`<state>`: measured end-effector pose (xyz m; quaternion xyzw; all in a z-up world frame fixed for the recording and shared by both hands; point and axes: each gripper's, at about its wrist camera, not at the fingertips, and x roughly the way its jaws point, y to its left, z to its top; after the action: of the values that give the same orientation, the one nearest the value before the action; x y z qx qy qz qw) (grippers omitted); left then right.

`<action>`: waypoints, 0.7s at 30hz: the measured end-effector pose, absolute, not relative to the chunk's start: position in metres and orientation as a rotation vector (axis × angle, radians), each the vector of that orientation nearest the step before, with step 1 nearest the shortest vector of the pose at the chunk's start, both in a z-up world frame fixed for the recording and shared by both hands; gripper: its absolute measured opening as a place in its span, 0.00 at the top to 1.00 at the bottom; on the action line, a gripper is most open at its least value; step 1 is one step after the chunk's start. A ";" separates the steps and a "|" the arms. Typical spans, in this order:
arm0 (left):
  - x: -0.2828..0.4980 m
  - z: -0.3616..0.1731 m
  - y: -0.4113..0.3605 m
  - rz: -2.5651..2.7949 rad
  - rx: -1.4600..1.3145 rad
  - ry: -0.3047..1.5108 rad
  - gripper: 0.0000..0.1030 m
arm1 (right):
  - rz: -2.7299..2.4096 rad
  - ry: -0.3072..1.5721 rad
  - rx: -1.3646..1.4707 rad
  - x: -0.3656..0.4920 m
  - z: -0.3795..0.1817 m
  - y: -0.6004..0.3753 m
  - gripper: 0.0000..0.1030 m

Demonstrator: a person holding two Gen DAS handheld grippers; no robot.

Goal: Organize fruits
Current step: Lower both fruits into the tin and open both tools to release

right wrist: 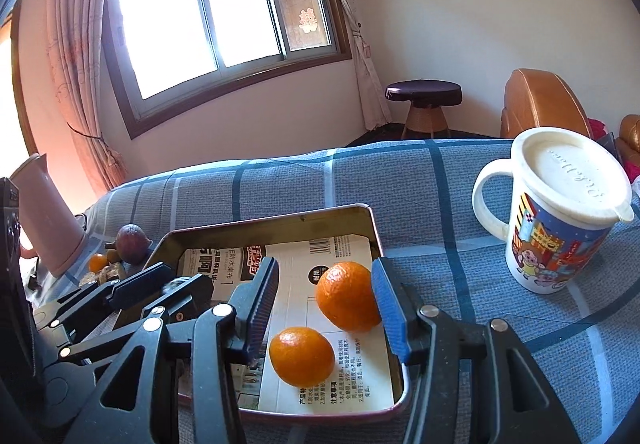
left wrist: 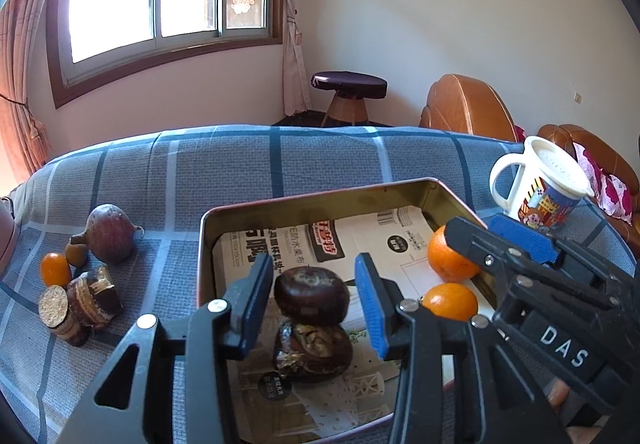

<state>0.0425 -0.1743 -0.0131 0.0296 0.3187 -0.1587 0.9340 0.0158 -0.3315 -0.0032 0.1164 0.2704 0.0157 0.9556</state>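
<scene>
left tongs [left wrist: 311,298] astride dark fruit [left wrist: 311,295], untouched

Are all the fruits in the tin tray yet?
Not yet. Two oranges and two dark brown fruits already sit in the tray. Both grippers' jaws stand open, holding nothing. The purple fruit and small orange one wait on the cloth.

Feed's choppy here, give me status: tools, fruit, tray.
Left tool open over two stacked dark fruits. Right tool open, two oranges in tray. More fruit left on the cloth.
</scene>
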 end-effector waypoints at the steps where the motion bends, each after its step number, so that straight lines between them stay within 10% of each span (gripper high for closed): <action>1: 0.040 -0.012 -0.176 -0.333 0.068 0.641 0.32 | 0.037 0.532 0.254 0.013 -0.002 -0.333 0.42; 5: 0.021 -0.002 -0.182 -0.333 0.125 0.528 0.00 | -0.027 0.422 0.248 -0.003 0.013 -0.334 0.27; 21: 0.011 0.008 -0.166 -0.221 0.172 0.413 0.00 | -0.272 0.176 0.174 -0.047 0.032 -0.331 0.13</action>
<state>0.0107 -0.1659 0.0077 0.0850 0.2044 -0.1096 0.9690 -0.0473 -0.3310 0.0322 0.0866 0.0874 -0.1351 0.9832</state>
